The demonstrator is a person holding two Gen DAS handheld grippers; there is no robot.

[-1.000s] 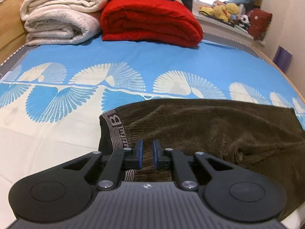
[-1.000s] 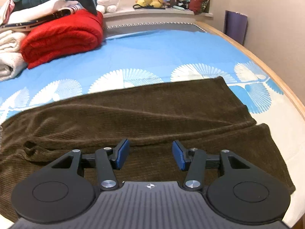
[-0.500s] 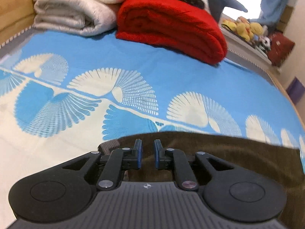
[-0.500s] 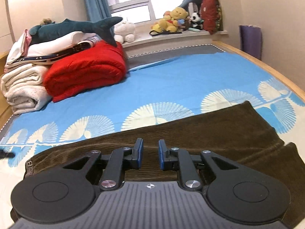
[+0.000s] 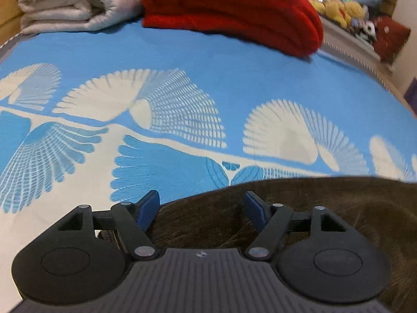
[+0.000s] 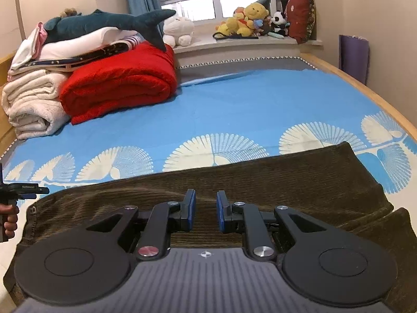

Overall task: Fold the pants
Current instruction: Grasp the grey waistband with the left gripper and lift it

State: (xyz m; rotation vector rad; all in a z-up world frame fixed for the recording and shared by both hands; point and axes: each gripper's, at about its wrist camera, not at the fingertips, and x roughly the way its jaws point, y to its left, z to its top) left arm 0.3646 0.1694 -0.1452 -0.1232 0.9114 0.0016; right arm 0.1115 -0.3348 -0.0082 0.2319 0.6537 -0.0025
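Start with your left tool (image 5: 202, 208): its jaws stand wide apart, having just been opening, and nothing is pinched between them. The waistband end of the brown pants (image 5: 325, 208) lies under and just ahead of its fingers, on the bed (image 5: 234, 83), so you appear to have let that end go. Beyond the tool there is only bare sheet, and further off a folded white blanket (image 5: 73, 2) and a red blanket (image 5: 234, 7), well clear of the work.

From the right tool's view, your left hand (image 6: 9, 219) shows at the far left edge, just beside the waistband corner. The pants (image 6: 286, 177) run across the bed from there to the leg ends on the right, lying long and fairly flat. One leg seems laid over the other, with the lower leg's hem peeking out at the far right, so the lengthwise fold looks done, though not perfectly lined up.

Your right tool (image 6: 206, 211) sits low over the middle of the pants with its jaws drawn close together, a narrow gap left between the pads. I cannot tell whether any cloth is pinched in that gap; brown fabric shows behind it and below it.

What remains, as I judge it: the cross folds. The pants are at full length, so you have yet to bring the leg ends toward the waistband and then tidy the edges.
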